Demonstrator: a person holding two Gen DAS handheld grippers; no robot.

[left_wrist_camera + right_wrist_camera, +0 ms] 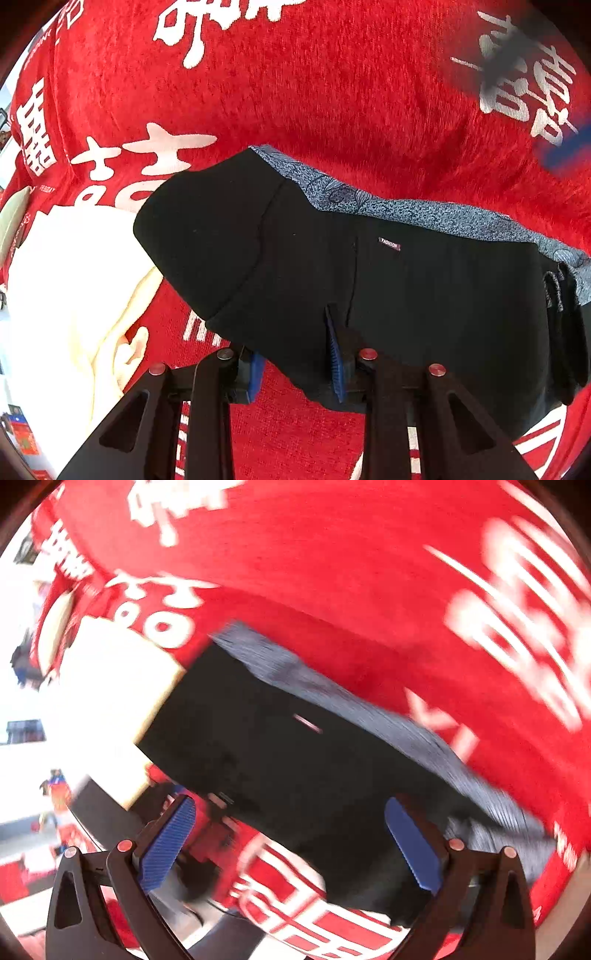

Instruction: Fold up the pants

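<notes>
The black pants (369,280) lie folded on a red cloth (332,92) printed with white characters, which covers the whole work surface. A blue-grey patterned garment (424,214) lies under them, its edge showing along their far side. A cream cloth (74,277) sits just beside the pants toward the left edge of the red cloth.

Left gripper (295,354): jaws narrowed to a small gap. The near edge of the pants passes between the blue pads (334,354), and the fabric bunches around one of them. The gripper is clamped on the near hem of the pants.

Right gripper (291,845): jaws spread wide, blue pads (166,845) well apart. Nothing is held. It hangs above the near edge of the pants, with black fabric and red cloth showing through the gap. The right wrist view is motion-blurred, so whether either pad brushes the fabric cannot be told with certainty; they appear clear of it.
</notes>
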